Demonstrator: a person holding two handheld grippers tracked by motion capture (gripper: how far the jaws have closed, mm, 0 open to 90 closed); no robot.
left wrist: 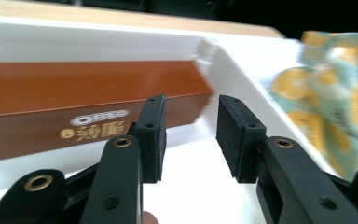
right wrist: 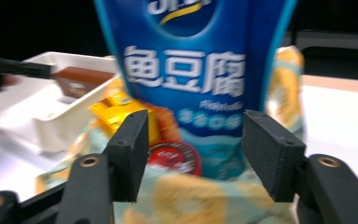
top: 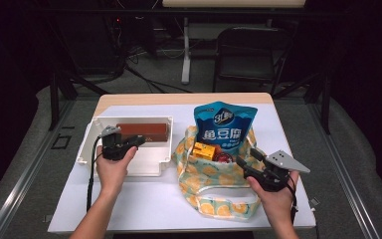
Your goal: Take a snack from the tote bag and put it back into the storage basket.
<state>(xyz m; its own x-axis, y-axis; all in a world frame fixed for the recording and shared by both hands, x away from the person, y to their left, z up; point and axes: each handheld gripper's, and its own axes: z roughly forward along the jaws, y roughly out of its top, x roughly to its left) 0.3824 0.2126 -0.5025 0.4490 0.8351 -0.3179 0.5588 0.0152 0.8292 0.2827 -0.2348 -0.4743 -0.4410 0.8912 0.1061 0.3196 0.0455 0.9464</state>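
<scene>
A white tray (top: 146,162) on the table's left holds a long brown biscuit box (top: 143,130) along its far wall. My left gripper (top: 137,141) hovers open over the tray, just in front of the box's right end (left wrist: 74,98), with nothing between its fingers. To the right lies an orange-print cloth bag (top: 214,174) holding a tall blue snack pouch (top: 224,127), a yellow box (top: 204,150) and a red round lid (top: 222,158). My right gripper (top: 246,162) stands open at the bag's right side, facing the pouch (right wrist: 191,70) and the lid (right wrist: 175,156).
The table (top: 144,209) has a white cover and a wooden strip along its far edge. A black chair (top: 251,50) and a desk leg (top: 185,55) stand on the floor beyond. The tray's right wall (left wrist: 242,79) lies close to the bag (left wrist: 326,107).
</scene>
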